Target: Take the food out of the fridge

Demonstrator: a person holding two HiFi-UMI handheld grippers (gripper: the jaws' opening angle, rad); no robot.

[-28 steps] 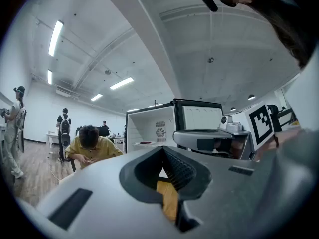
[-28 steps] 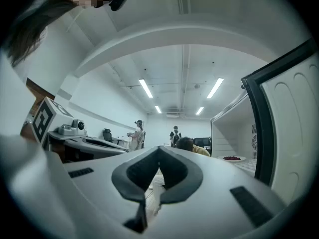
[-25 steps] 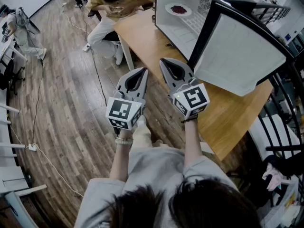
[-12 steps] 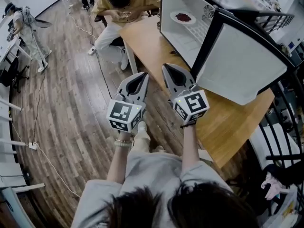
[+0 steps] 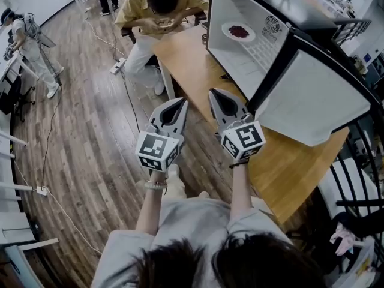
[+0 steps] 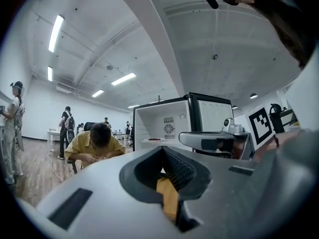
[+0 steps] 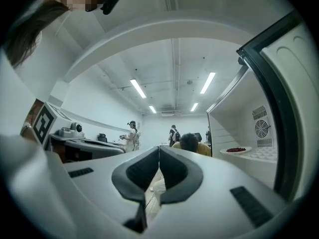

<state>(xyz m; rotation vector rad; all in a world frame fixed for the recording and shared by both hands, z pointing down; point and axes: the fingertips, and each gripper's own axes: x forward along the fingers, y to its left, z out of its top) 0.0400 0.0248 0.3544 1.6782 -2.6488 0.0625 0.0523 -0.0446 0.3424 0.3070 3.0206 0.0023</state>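
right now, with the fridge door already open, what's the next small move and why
Probably move the right gripper forward toward the plate of red food, opening its fingers on the way. The fridge door stands open and the plate sits on a shelf inside. The right gripper and the left gripper are both shut, empty and short of the opening, and the right one is nearer.

Seated person [image 5: 161, 5] bent over wooden table [image 5: 186, 71]; another person [image 5: 30, 41] standing far left.
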